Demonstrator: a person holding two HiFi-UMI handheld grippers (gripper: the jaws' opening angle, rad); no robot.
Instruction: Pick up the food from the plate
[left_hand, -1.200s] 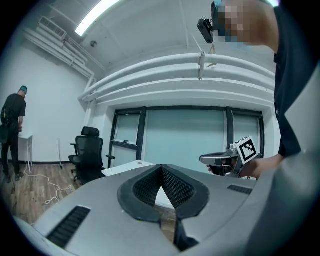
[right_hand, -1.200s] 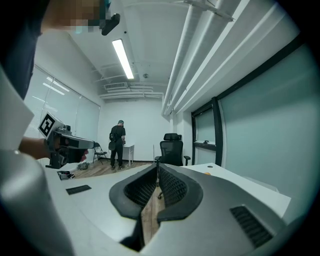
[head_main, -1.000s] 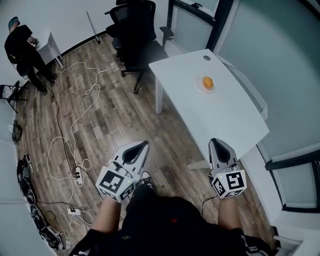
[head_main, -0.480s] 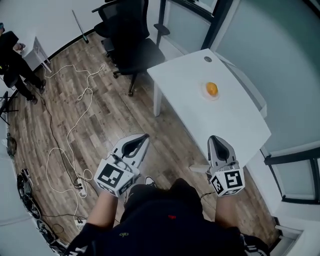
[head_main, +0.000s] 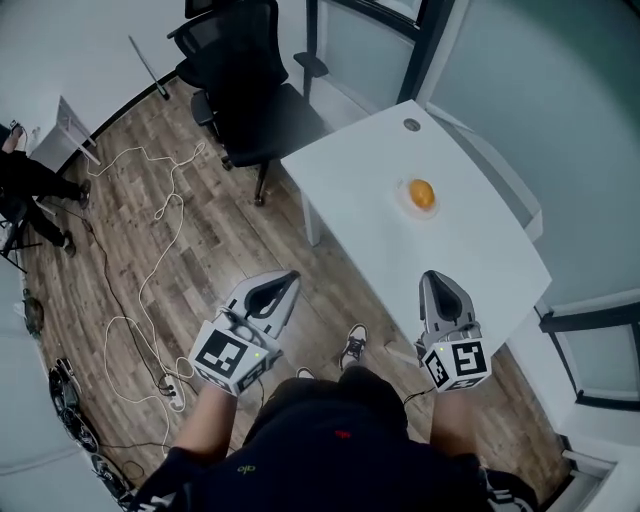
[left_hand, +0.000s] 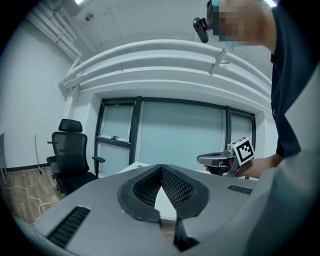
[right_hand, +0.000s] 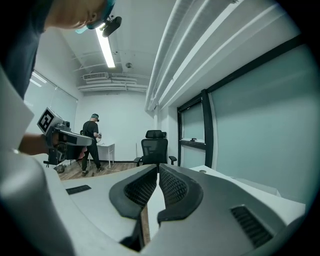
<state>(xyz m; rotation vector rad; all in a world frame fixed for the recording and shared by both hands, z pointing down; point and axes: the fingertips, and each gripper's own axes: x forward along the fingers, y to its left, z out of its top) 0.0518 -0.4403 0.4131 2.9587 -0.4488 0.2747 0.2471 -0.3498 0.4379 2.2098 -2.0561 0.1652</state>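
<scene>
An orange round piece of food (head_main: 422, 193) lies on a small white plate (head_main: 408, 202) near the far side of the white table (head_main: 360, 170). My left gripper (head_main: 289, 278) hangs over the wooden floor, left of the table, its jaws shut and empty. My right gripper (head_main: 431, 279) is at the table's near edge, well short of the plate, also shut with nothing in it. In the left gripper view the fingertips (left_hand: 161, 168) meet. In the right gripper view the fingertips (right_hand: 158, 168) meet too. Neither gripper view shows the food.
A black office chair (head_main: 250, 90) stands beyond the table's left corner. White cables (head_main: 150, 250) trail over the wood floor. A person (head_main: 30, 185) is at the far left by a small white table (head_main: 70, 125). Glass walls run behind the table. My shoe (head_main: 352, 345) shows below.
The head view has shifted: the table and plate sit a little nearer and lower in the picture, and the distant person has slid left. Both grippers stay shut and level.
</scene>
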